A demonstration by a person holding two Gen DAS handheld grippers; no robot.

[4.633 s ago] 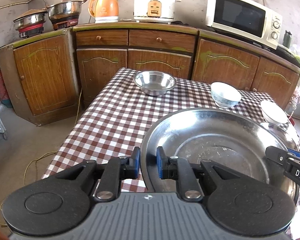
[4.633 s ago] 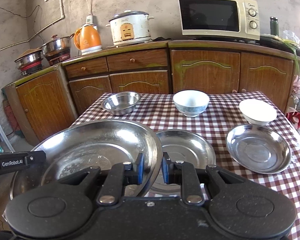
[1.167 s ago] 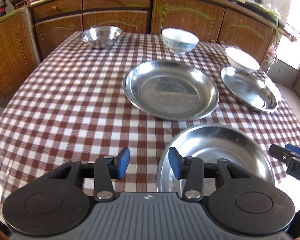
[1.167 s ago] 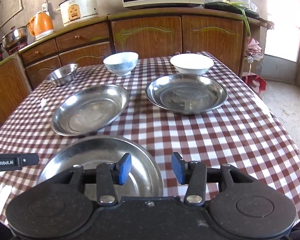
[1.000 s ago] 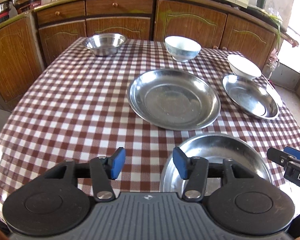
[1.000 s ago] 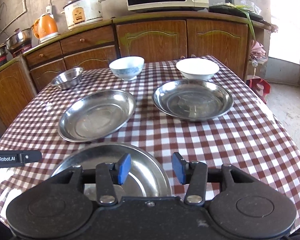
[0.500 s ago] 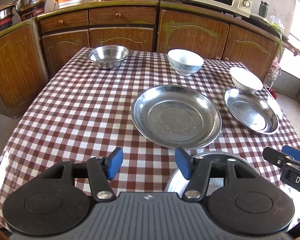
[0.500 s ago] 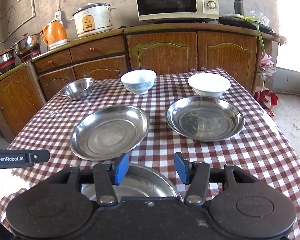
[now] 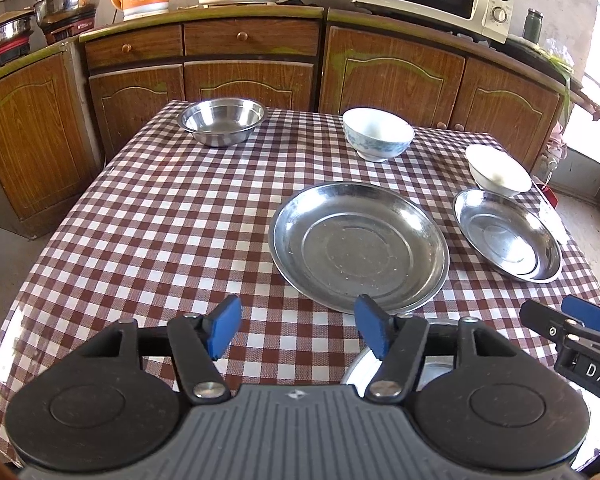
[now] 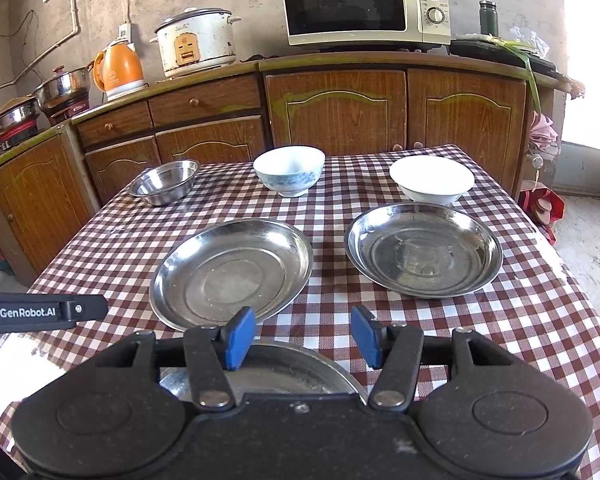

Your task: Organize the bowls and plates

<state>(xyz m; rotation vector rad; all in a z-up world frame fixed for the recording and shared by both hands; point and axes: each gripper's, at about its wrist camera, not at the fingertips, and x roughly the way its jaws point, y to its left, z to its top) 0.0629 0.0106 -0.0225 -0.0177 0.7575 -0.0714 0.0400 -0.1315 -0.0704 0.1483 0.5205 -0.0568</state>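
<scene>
Big plate (image 10: 260, 368) now down at table's (image 9: 148, 216) near edge, let go. Both grippers, L (image 9: 296, 330) & R (image 10: 304, 338), just opened, spread, nothing between. Two plates mid-table, bowls along far edge.

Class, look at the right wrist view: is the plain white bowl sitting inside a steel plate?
No, the plain white bowl rests on the checked cloth just behind the round steel plate.

Left tool (image 9: 296, 330) and right tool (image 10: 303, 336) empty, jaws just opening.
</scene>
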